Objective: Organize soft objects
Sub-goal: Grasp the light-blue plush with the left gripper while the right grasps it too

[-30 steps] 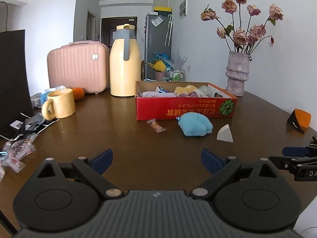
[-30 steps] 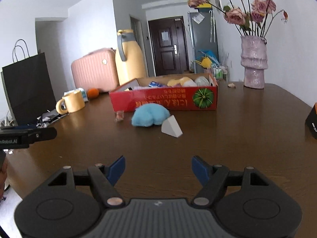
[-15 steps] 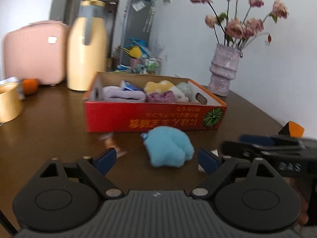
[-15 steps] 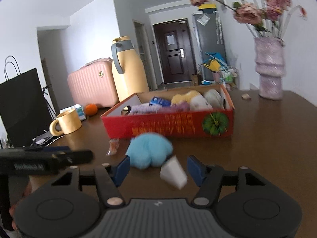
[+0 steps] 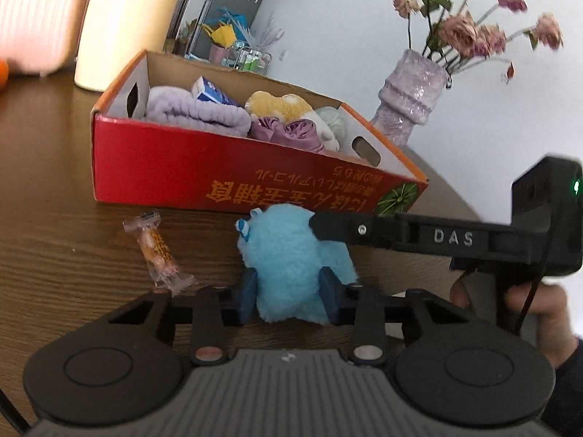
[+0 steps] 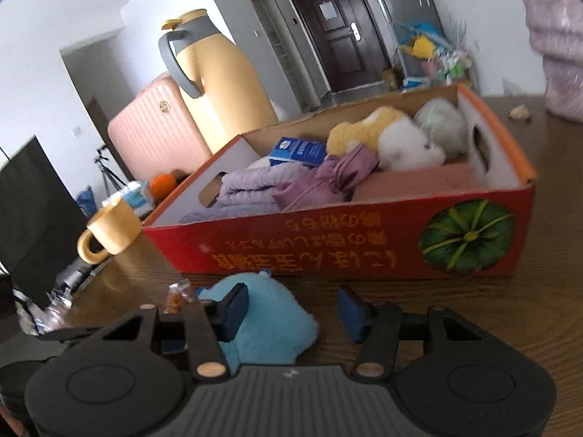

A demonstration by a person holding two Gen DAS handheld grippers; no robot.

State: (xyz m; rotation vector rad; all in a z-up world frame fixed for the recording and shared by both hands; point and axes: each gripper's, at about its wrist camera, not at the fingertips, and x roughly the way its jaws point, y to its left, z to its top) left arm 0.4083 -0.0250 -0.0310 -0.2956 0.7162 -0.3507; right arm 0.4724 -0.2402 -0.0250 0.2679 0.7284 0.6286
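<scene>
A fluffy blue plush toy (image 5: pixel 291 262) lies on the brown table in front of a red cardboard box (image 5: pixel 226 178). My left gripper (image 5: pixel 289 293) is shut on the blue plush, one pad on each side. The box holds a lilac towel (image 5: pixel 196 113), purple cloth, a yellow plush and a blue carton. In the right wrist view the blue plush (image 6: pixel 269 324) sits under my right gripper (image 6: pixel 291 309), which is open; its left finger is over the toy. The red box (image 6: pixel 364 251) stands just beyond.
A wrapped snack (image 5: pixel 158 251) lies left of the plush. A yellow jug (image 6: pixel 218 73), pink case (image 6: pixel 153 127), yellow mug (image 6: pixel 109 229) and black bag stand at the left. A vase of flowers (image 5: pixel 411 102) stands behind the box.
Both grippers moved forward to the blue plush. The left gripper's fingers closed onto it. The white wedge seen earlier near the plush is out of view.
</scene>
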